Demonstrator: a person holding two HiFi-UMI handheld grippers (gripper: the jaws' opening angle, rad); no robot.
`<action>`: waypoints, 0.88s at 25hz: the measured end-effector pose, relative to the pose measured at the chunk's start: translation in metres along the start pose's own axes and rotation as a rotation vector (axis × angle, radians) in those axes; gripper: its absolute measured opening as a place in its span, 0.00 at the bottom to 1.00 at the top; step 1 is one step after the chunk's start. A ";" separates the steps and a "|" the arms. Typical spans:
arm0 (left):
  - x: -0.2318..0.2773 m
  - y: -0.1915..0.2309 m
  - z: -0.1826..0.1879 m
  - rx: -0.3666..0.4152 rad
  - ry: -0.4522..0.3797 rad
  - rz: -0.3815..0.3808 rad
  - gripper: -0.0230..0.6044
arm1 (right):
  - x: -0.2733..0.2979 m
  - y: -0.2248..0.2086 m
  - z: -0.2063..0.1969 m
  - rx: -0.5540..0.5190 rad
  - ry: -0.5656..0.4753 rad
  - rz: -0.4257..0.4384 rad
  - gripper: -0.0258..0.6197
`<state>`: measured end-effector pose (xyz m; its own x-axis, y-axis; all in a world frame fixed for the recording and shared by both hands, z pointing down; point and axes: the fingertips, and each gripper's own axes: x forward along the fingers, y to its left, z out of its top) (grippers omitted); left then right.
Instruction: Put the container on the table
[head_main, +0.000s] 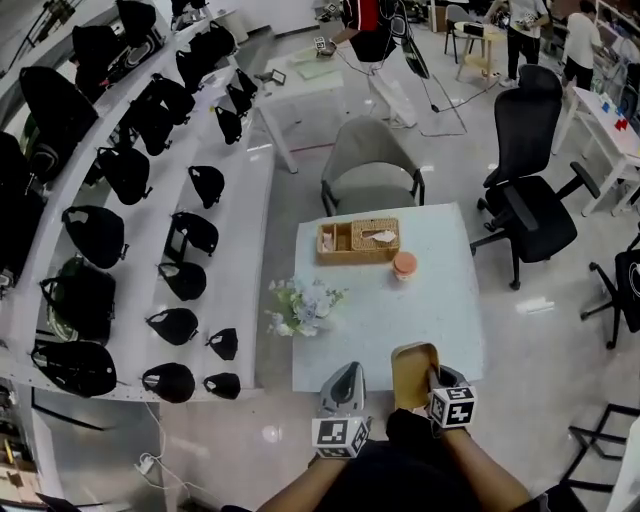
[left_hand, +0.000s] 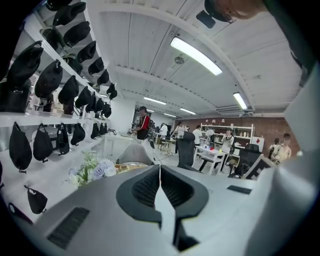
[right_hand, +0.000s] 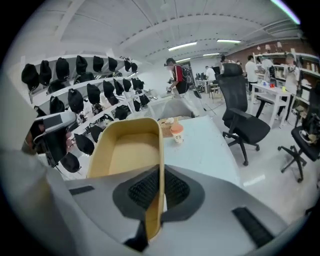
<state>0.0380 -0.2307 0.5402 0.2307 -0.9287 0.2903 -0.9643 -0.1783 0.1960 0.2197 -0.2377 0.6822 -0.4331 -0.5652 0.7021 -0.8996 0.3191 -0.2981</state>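
Holding the container: the right gripper (right_hand: 161, 189) had its jaws pressed on one side wall of the tan container (right_hand: 131, 148), one jaw inside the wall and one outside.
Container: an open-topped tub with rounded corners and nothing in it. In the head view the container (head_main: 413, 366) sat at the near edge of the table (head_main: 420, 312), in front of the right gripper (head_main: 431, 376). Whether it touched the tabletop could not be told.
Left gripper: the left gripper (left_hand: 160, 186) had its jaws together with nothing between them. In the head view the left gripper (head_main: 346, 380) was just left of the container, at the same table edge.
Table: pale and square; the right gripper view showed the table (right_hand: 207, 145) stretching beyond the container.
Wicker basket: the wicker basket (head_main: 358, 241) lay at the far edge of the table.
Cup: an orange-lidded cup (head_main: 404, 265) stood just beside the basket's right corner, well apart from the container.
Flowers: a bunch of pale flowers (head_main: 300, 306) lay at the table's left edge.
Seats: a grey chair (head_main: 372, 166) stood behind the table and a black office chair (head_main: 528, 195) to its right.
Shelves: white shelves (head_main: 150, 260) on the left carried rows of black items.
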 end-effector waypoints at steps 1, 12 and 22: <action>0.004 0.000 -0.001 -0.005 -0.001 0.011 0.05 | 0.006 -0.002 0.004 -0.020 0.008 0.008 0.04; 0.044 0.020 -0.023 -0.064 0.053 0.000 0.05 | 0.084 -0.006 0.036 -0.093 0.087 0.005 0.04; 0.090 0.055 -0.022 -0.111 0.072 -0.058 0.05 | 0.157 0.007 0.047 -0.087 0.187 -0.048 0.04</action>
<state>0.0088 -0.3171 0.5979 0.2983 -0.8915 0.3410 -0.9297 -0.1904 0.3154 0.1425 -0.3600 0.7599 -0.3645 -0.4325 0.8246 -0.9074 0.3638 -0.2103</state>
